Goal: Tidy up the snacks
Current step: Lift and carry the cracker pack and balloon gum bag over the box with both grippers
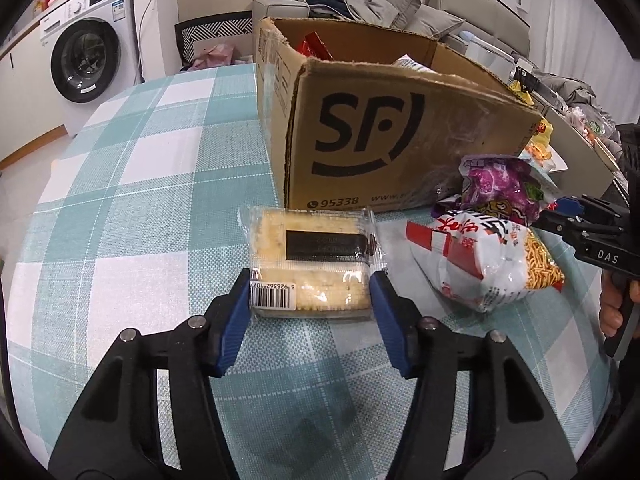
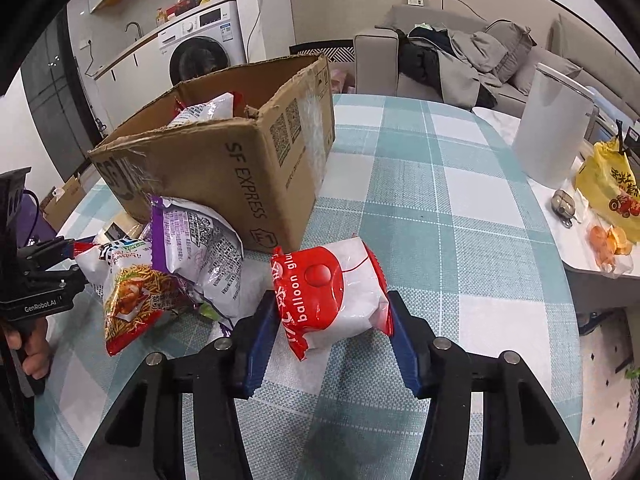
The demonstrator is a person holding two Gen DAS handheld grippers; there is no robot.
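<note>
Between the blue pads of the left gripper (image 1: 310, 300) a clear-wrapped cracker pack (image 1: 310, 258) is clamped at its near end; both pads are pressed against its two sides, close to the barcode. The pack is lying flat on the checked tablecloth (image 1: 132, 208), and its long axis is pointed away from the tongs, straight toward the front wall of the cardboard box (image 1: 400, 140), which is just behind it. The right gripper (image 2: 330, 314) is closed on a red and white balloon-gum packet (image 2: 332, 296), gripped across its width and slightly tilted; the same box (image 2: 224, 168) is seen up and to the left of it. Between the two grips, a noodle-snack bag (image 1: 492, 264) and a purple bag (image 1: 504, 184) are resting against each other, untouched. It is judged that both held packs must be lifted above the box rim, and the left one is the nearer to it.
</note>
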